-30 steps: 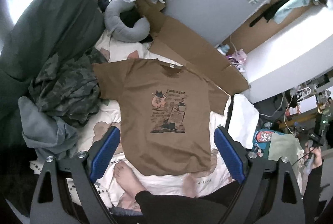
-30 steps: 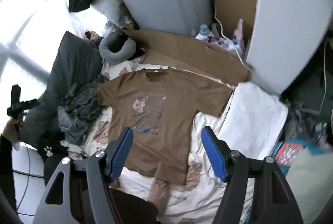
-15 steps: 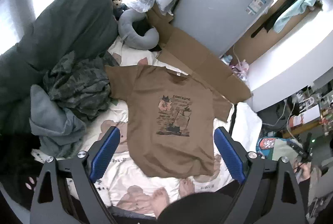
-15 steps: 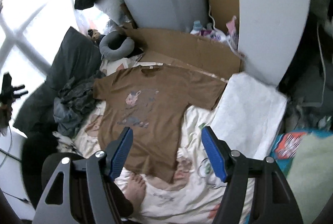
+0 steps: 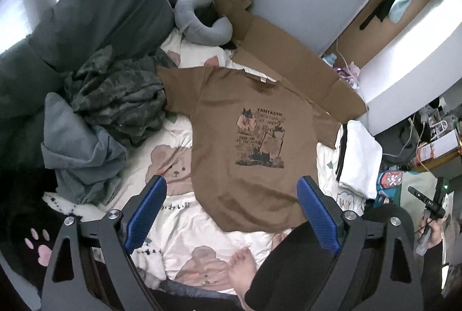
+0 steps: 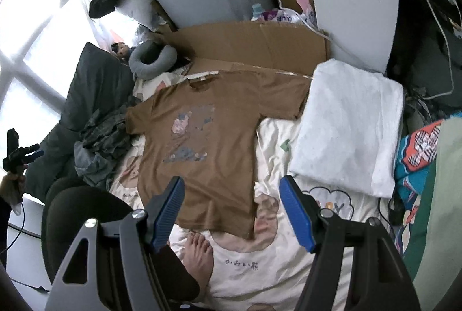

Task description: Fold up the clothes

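Brown tee (image 5: 245, 137) flat on bed, collar far, hem toward you. Both grippers, L (image 5: 231, 212) and R (image 6: 232, 214), open, empty, above hem corners.

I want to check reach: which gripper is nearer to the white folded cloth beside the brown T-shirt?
Right. The right gripper hovers over the shirt's hem corner, just before the white folded cloth. The left gripper is across the brown T-shirt, toward the camouflage pile.
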Available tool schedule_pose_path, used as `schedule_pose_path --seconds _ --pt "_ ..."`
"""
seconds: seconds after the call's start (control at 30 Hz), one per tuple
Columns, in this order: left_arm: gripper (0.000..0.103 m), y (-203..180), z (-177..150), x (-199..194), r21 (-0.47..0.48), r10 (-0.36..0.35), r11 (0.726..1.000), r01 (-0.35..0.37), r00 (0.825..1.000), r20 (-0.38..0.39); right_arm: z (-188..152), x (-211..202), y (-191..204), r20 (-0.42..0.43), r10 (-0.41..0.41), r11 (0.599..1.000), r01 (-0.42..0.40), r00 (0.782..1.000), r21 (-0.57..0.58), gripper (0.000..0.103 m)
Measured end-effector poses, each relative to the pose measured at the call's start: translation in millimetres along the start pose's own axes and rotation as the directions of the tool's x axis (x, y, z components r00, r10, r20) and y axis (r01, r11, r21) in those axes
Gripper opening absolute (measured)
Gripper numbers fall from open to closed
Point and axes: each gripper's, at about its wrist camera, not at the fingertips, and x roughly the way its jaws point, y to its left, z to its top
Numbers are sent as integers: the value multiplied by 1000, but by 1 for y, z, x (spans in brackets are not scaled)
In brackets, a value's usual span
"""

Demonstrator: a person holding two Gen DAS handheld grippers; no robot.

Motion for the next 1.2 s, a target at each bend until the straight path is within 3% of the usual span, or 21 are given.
schedule_pose_path --seconds 0.3,0.37,0.4,0.63,0.87,1.0,1.2 --pt "92 5 -33 45 43 73 996 -72 997 -25 -37 27 -16 -23 -59 998 59 998 6 66" --pt "94 8 -39 56 25 62 998 -61 997 -46 -47 36 -21 -37 -68 998 69 997 15 66" --pt "103 8 -43 62 23 59 998 -58 997 -57 -53 41 -23 -43 -73 997 74 996 20 66" --pt "102 5 -60 101 57 53 997 -47 993 -107 -91 67 -41 -64 -102 991 107 993 76 66" --pt "102 17 -66 133 4 6 1000 -5 993 -116 -118 91 -52 -105 -101 988 112 989 106 66" --pt "102 19 -73 154 8 0 1000 1 989 -149 -133 104 -58 -128 -112 985 127 986 119 75" --pt "102 23 -86 179 0 -12 1000 13 983 -183 -151 127 -66 -163 -111 981 135 980 140 77"
